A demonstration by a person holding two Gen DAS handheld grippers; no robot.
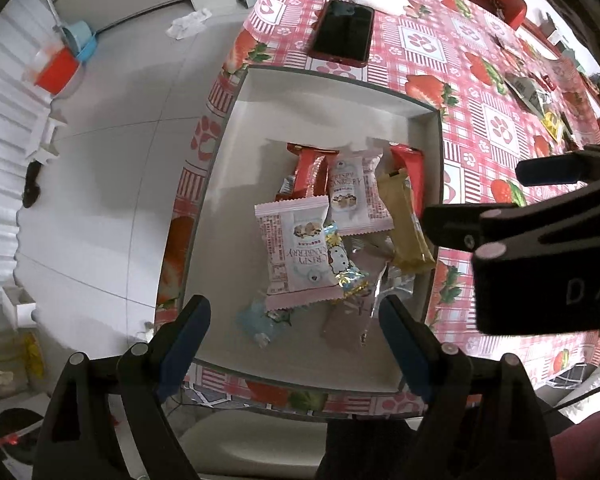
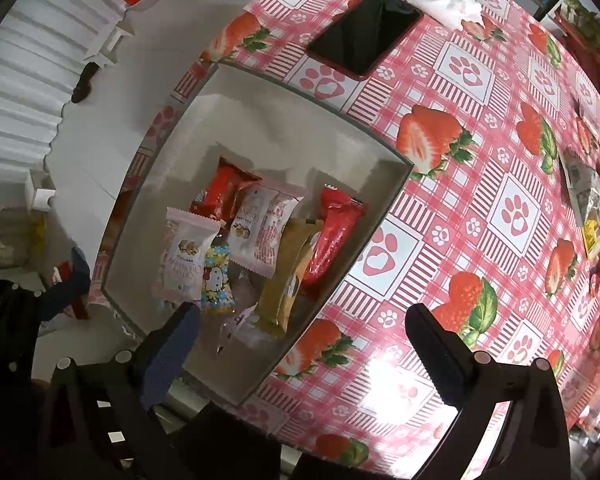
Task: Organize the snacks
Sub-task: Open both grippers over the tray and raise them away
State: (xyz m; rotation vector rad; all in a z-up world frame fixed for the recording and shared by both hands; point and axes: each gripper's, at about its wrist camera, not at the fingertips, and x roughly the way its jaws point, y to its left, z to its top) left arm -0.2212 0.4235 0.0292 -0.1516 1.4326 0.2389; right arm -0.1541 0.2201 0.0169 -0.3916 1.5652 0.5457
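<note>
Item: shallow grey box point(image 1: 236, 128) at the table's near edge, on a strawberry-and-paw-print tablecloth point(image 1: 472, 92). Contents, heaped toward the near right corner: two pink cranberry packets point(image 1: 296, 248), one lying partly across the other; a Hello Kitty candy point(image 1: 342, 268) tucked against them; two red wrappers point(image 1: 310, 174) at the back; a gold bar point(image 1: 404, 224) leaning near the right wall; clear and pale wrappers underneath, hard to read. Left gripper point(image 1: 294, 344) hovers over the heap, jaws wide apart, holding nothing. Right gripper point(image 2: 304, 344) straddles the box's right wall, jaws likewise spread and empty. More snacks point(image 2: 590, 216) lie loose at the table's far right, well apart from the box — probably the remaining stock. A black phone point(image 1: 342, 34) lies just beyond the box. Risks, as judged: the pile is slippery and overlapped, so a grab could lift two packets or fling one out; the box sits at the table edge — a sideways knock from either gripper might push it off
</note>
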